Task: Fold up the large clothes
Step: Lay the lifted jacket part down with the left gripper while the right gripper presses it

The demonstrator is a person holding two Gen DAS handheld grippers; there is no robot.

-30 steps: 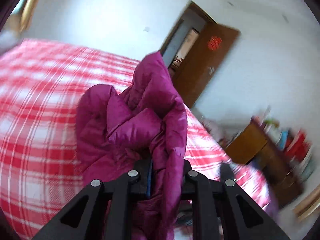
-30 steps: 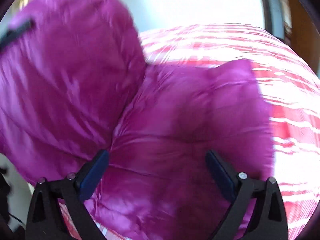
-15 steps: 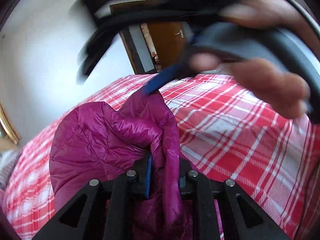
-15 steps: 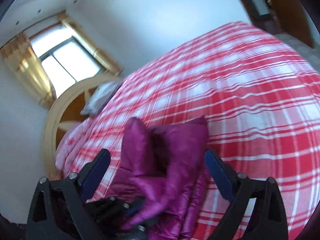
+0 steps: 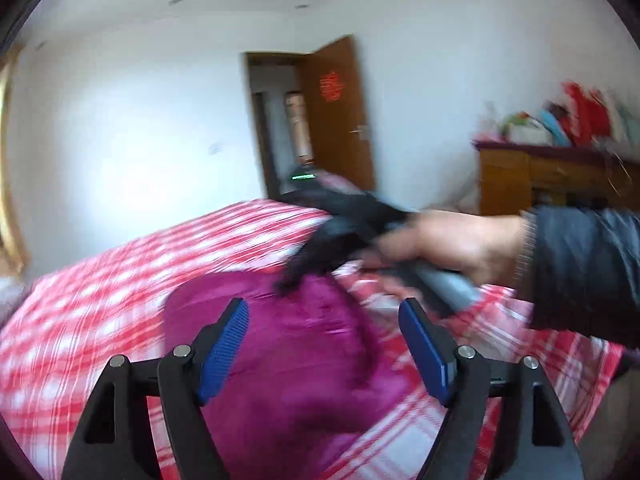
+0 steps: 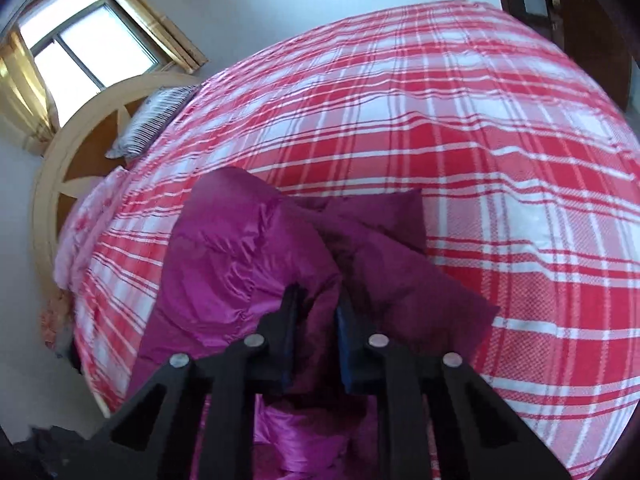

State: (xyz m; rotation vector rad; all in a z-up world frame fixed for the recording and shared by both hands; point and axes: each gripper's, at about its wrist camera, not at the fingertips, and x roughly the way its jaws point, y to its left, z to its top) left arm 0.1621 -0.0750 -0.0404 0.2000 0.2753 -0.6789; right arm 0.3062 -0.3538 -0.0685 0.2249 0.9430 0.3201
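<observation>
Plaid bedspread [image 6: 460, 128], window [image 6: 80, 44], open door [image 5: 340, 112]

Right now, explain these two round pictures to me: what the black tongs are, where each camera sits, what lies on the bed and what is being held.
Each picture comes from a fisheye camera mounted on a hand-held black two-finger gripper, looking forward along its fingers. A person holds one in each hand. A puffy magenta quilted jacket lies bunched on a bed with a red-and-white plaid cover. In the right wrist view, the right gripper is closing its jaws on a fold of the jacket. In the left wrist view, the left gripper is opening its jaws, blue pads apart, over the jacket without gripping it. The person's hand in a dark sleeve reaches in with the other tool.
</observation>
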